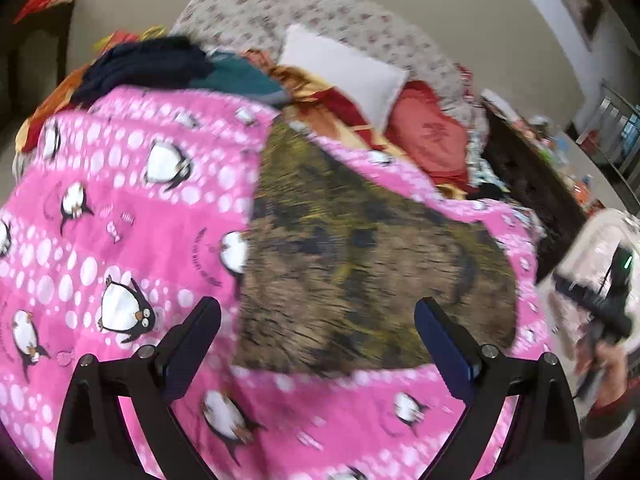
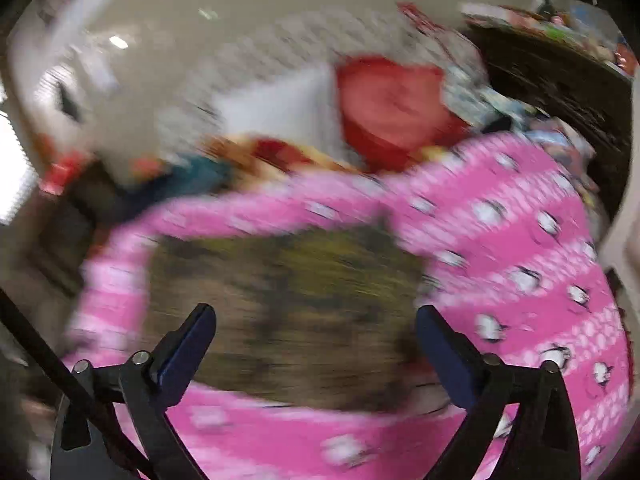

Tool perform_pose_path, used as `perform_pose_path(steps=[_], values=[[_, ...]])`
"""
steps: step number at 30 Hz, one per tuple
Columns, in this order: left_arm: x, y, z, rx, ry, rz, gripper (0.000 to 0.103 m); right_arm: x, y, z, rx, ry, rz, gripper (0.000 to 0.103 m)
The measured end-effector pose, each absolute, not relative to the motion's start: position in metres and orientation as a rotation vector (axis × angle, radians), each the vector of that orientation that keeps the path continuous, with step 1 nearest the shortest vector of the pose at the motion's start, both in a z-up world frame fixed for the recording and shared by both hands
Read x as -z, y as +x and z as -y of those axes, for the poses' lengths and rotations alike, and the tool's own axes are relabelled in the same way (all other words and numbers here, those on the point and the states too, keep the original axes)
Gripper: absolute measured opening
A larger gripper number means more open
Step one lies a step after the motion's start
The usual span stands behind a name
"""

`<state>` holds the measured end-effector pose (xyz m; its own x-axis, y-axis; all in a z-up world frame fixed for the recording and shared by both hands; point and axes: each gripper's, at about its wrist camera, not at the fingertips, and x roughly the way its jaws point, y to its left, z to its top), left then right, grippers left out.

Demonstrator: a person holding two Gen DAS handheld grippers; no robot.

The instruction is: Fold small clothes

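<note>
Both hand-held grippers (image 1: 318,314) (image 2: 316,322) gape above flat brown-olive mottled cloth (image 1: 360,256).

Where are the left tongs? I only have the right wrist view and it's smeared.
Observer: Left tongs are open with nothing between them, pointed at the olive-brown garment.
Operator: Is it flat or bunched?
Observer: It's spread flat on the pink penguin blanket, with its edges sharp in the left wrist view.
Operator: Any more clothes queued?
Observer: A navy garment lies beside a teal garment at the blanket's far edge.
</note>
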<state>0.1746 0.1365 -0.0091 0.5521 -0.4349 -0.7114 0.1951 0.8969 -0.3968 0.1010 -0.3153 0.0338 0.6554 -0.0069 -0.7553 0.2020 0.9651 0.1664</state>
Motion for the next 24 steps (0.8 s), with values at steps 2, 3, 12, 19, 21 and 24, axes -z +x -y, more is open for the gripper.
perform_pose_path(steps=[2, 3, 12, 19, 21, 24], values=[[0.025, 0.187, -0.137, 0.354, -0.282, -0.936, 0.097, 0.010, 0.108, 0.343, 0.131, 0.306, -0.875, 0.100], [0.035, 0.194, -0.136, 0.330, -0.277, -0.952, 0.097, 0.024, 0.110, 0.351, 0.103, 0.364, -0.884, 0.100], [0.069, 0.208, -0.119, 0.329, -0.264, -0.973, 0.097, 0.051, 0.129, 0.343, -0.008, 0.282, -0.884, 0.015], [0.064, 0.208, -0.135, 0.323, -0.334, -0.973, 0.097, 0.029, 0.110, 0.337, 0.066, 0.252, -0.843, 0.018], [0.066, 0.210, -0.140, 0.304, -0.352, -0.970, 0.097, 0.005, 0.105, 0.326, 0.037, 0.249, -0.776, 0.028], [0.072, 0.215, -0.141, 0.280, -0.384, -0.982, 0.098, -0.012, 0.118, 0.296, -0.094, 0.252, -0.753, 0.028]])
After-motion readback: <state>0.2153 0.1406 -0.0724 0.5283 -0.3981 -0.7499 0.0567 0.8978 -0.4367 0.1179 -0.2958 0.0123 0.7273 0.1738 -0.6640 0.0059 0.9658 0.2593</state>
